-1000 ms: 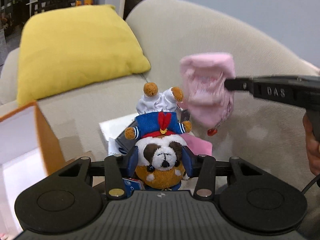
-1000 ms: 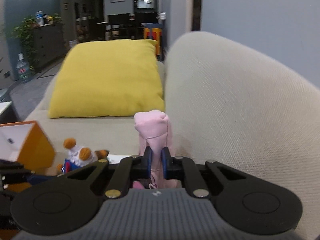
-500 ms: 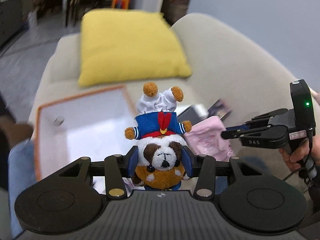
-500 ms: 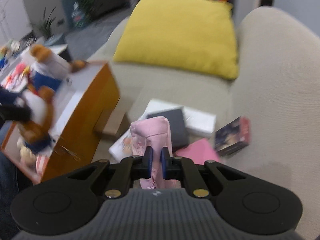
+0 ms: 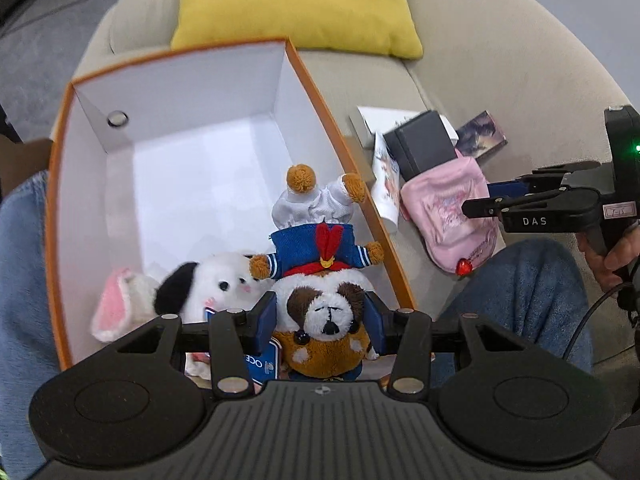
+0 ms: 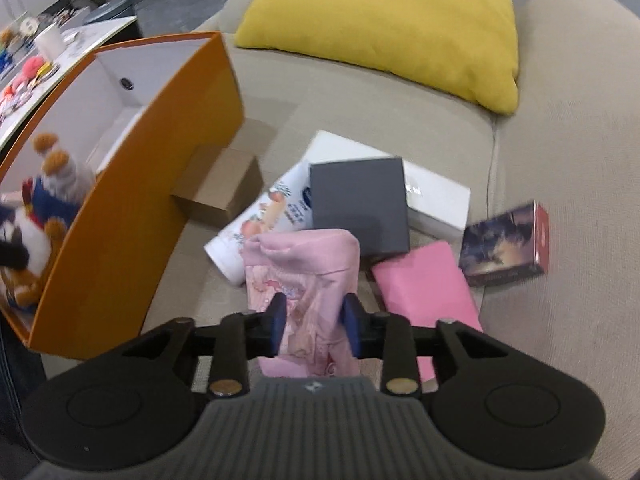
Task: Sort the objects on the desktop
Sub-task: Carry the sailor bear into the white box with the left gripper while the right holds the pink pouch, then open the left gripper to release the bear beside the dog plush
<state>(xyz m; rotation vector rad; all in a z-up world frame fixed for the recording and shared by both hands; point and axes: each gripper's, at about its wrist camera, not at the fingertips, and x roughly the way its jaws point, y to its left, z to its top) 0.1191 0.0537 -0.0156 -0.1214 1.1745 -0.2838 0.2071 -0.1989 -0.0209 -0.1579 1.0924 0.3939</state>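
Your left gripper (image 5: 322,322) is clamped on the head of an upside-down plush dog in a blue sailor jacket (image 5: 320,280), its blue pads pressed into the fuzzy cheeks, and holds it over the near right corner of the orange cardboard box with white inside walls (image 5: 180,92). Only the left wrist view shows the box floor: a fluffy white plush with a black ear (image 5: 208,284) and a white plush with a pink-lined ear (image 5: 116,304) lie at the near end, just left of the dog, and the rest of the floor is bare white card. Only the right wrist view shows the box's smooth orange outer wall, and a small brown cardboard carton (image 6: 218,192) touching that wall. Your right gripper (image 6: 314,326) has its fingers part open around a soft pink drawstring fabric pouch (image 6: 304,276), the pads touching the cloth on both sides; whether they squeeze it I cannot tell. The pouch sits right of the box on the beige woven sofa (image 6: 560,160), overlapping a white printed tube (image 6: 264,216). Farther right of the box lie a matte grey square box (image 6: 358,204) atop a flat white box (image 6: 436,196), a pink flat packet (image 6: 424,284) and a dark glossy printed box (image 6: 504,246). A yellow cushion (image 6: 384,16) rests beyond the box.
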